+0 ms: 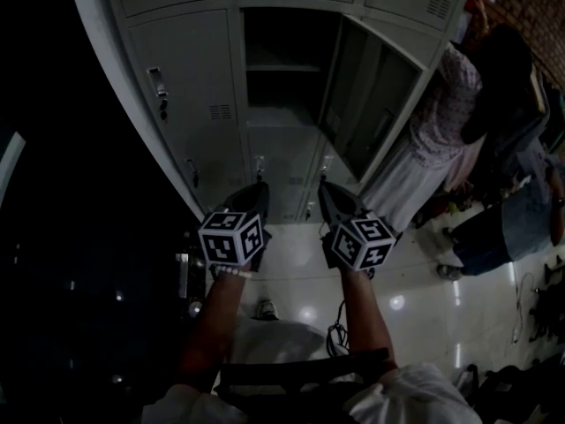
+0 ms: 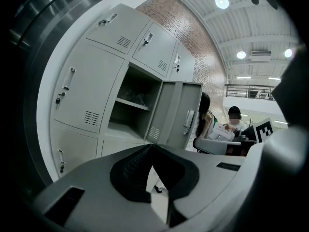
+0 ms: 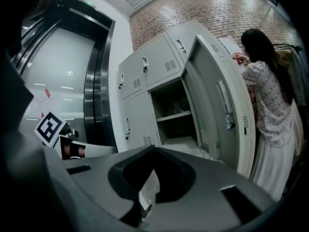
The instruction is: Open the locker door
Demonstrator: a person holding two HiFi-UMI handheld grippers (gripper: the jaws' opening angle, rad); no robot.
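A bank of grey lockers stands in front of me. The middle locker is open, with a shelf inside, and its door is swung out to the right. In the left gripper view the open compartment and the door lie ahead. The right gripper view also has the door beside the compartment. My left gripper and right gripper hang side by side, short of the lockers. Both are shut and hold nothing.
A person in a patterned top and light skirt stands at the lockers just right of the open door. Another person is further right by a chair. A dark steel door frame borders the lockers on the left.
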